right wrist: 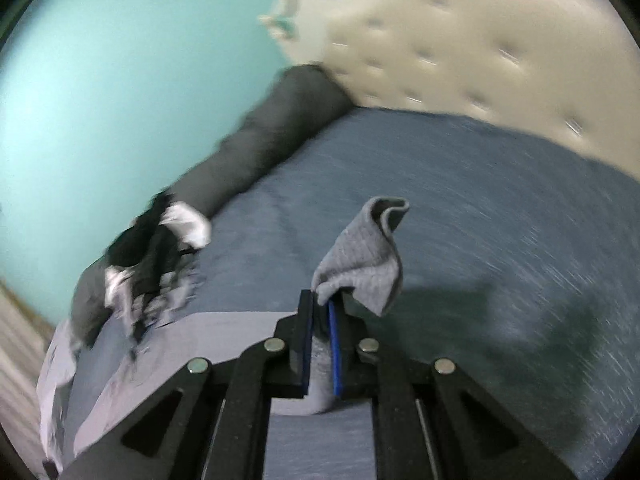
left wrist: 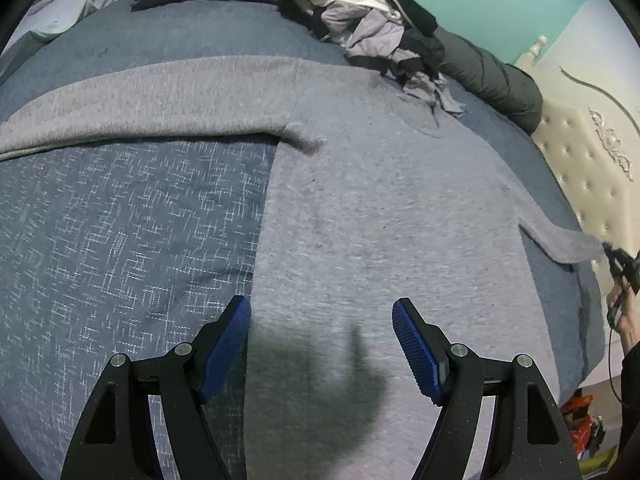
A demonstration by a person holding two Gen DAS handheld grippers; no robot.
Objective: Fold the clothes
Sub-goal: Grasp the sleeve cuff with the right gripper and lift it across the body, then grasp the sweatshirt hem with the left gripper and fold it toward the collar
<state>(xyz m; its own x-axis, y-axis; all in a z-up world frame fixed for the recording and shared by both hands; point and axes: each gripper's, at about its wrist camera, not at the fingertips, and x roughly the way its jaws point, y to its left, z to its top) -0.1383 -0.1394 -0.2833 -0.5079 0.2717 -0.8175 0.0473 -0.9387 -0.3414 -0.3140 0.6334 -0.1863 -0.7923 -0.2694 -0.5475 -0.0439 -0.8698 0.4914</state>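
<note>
My right fingers (right wrist: 320,300) clamp the grey sweater's (left wrist: 360,208) sleeve cuff (right wrist: 360,256); left fingers (left wrist: 322,320) apart above its hem, bed (left wrist: 120,220) open leftward

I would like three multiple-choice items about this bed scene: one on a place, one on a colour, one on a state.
1. Where does the pile of unfolded clothes lie?
A. at the far edge of the bed, against the dark bolster
B. between the left gripper's jaws
C. on the floor

2. What colour is the wall?
A. yellow
B. turquoise
C. red

3. How does the right gripper stand?
A. wide open, holding nothing
B. out of view
C. shut on the cuff of the grey sweater

Answers: 1 A, the pile rests beside the bolster; 2 B, both views show turquoise; 3 C, the cuff is pinched between the jaws.
</note>
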